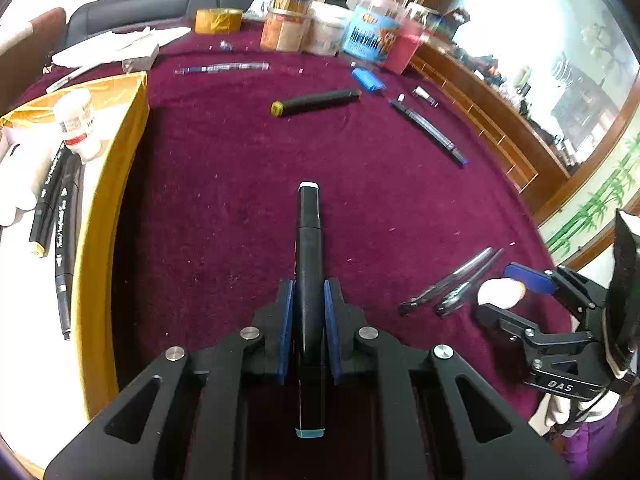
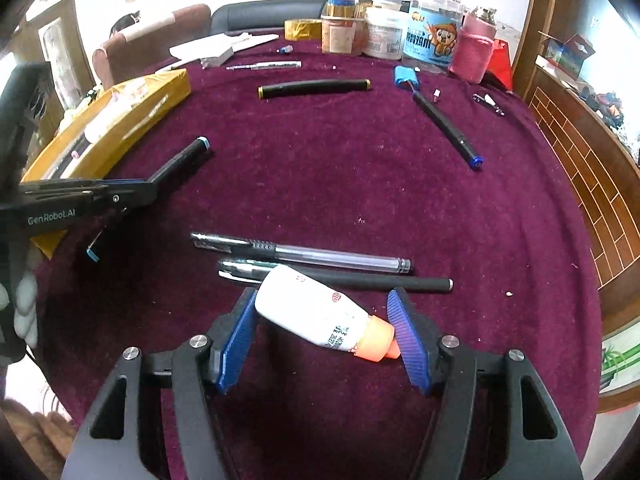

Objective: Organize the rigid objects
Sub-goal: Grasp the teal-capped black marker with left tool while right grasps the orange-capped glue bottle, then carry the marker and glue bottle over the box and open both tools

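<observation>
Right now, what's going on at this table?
A person is tidying pens with two handheld grippers. The left gripper is shut on a black marker, beside the yellow box already holding markers. The right gripper has open jaws around a white glue bottle lying on the maroon cloth.

My left gripper (image 2: 132, 196) carries the white lettering "GenRobot.AI" on its black side. My right gripper (image 1: 500, 292) shows "DAS" on its black housing. Print on the white bottle (image 2: 316, 312) is too small to read.
</observation>
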Available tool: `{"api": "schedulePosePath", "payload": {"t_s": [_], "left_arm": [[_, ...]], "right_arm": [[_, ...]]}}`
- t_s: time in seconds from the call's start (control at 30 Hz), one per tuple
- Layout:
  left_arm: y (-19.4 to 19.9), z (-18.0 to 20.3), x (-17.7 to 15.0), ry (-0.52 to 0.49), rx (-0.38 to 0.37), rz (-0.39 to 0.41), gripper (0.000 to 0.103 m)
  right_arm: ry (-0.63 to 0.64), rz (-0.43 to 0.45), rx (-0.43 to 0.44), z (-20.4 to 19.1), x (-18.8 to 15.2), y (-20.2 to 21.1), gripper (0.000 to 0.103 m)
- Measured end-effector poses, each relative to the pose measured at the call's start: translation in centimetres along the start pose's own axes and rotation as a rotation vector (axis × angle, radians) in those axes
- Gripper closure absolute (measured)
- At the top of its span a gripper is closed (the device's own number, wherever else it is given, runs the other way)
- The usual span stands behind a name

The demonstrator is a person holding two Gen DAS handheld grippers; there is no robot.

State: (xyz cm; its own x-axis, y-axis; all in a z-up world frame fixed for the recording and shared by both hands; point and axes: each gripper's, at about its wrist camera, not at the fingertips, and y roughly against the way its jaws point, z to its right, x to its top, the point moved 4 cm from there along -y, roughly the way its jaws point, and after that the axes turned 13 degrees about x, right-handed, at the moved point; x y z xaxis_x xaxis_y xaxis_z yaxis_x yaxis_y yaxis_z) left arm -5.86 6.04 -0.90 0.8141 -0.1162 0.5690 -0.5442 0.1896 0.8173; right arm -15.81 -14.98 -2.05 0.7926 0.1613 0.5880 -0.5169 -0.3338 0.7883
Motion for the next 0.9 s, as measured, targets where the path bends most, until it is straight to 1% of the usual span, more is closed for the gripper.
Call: {"api": "schedulePosePath", "payload": {"t_s": [0.2, 0.3, 0.37, 0.47, 0.53, 0.6, 0.73, 0.9], "left_arm": [[3.3, -1.4, -0.2, 0.059, -0.055, 0.058, 0.090], [5.2, -2.8, -0.3, 0.092, -0.064, 0.092, 0.090], [6.8, -4.5, -0.4, 0.122, -0.055, 0.119, 0.090], [8.4, -7.3, -0.6, 0.170, -0.021, 0.141, 0.090], [9.3, -9.9, -0.7, 0.213, 0.029, 0.162, 0.090], [9.4, -12.0, -1.0, 0.251, 0.067, 0.164, 0.090], [8.5, -16.2, -1.7, 0.335, 0.141, 0.137, 0.090], [6.0, -19.2, -2.3, 0.401, 0.173, 0.069, 0.090]], "right_arm": [[-0.004, 0.044, 0.016, -0.4, 0.6, 1.2, 0.043], [0.007, 0.064, 0.029, -1.2, 1.1, 1.6, 0.043], [0.023, 0.071, 0.042, -2.0, 1.5, 1.8, 0.043], [0.057, 0.083, 0.071, -3.8, 2.4, 1.8, 0.043], [0.079, 0.087, 0.099, -5.3, 3.1, 1.5, 0.043], [0.108, 0.087, 0.122, -6.9, 3.7, 1.1, 0.043], [0.168, 0.084, 0.173, -10.4, 4.9, 0.1, 0.042], [0.236, 0.062, 0.228, -14.5, 6.0, -1.7, 0.042]]}}
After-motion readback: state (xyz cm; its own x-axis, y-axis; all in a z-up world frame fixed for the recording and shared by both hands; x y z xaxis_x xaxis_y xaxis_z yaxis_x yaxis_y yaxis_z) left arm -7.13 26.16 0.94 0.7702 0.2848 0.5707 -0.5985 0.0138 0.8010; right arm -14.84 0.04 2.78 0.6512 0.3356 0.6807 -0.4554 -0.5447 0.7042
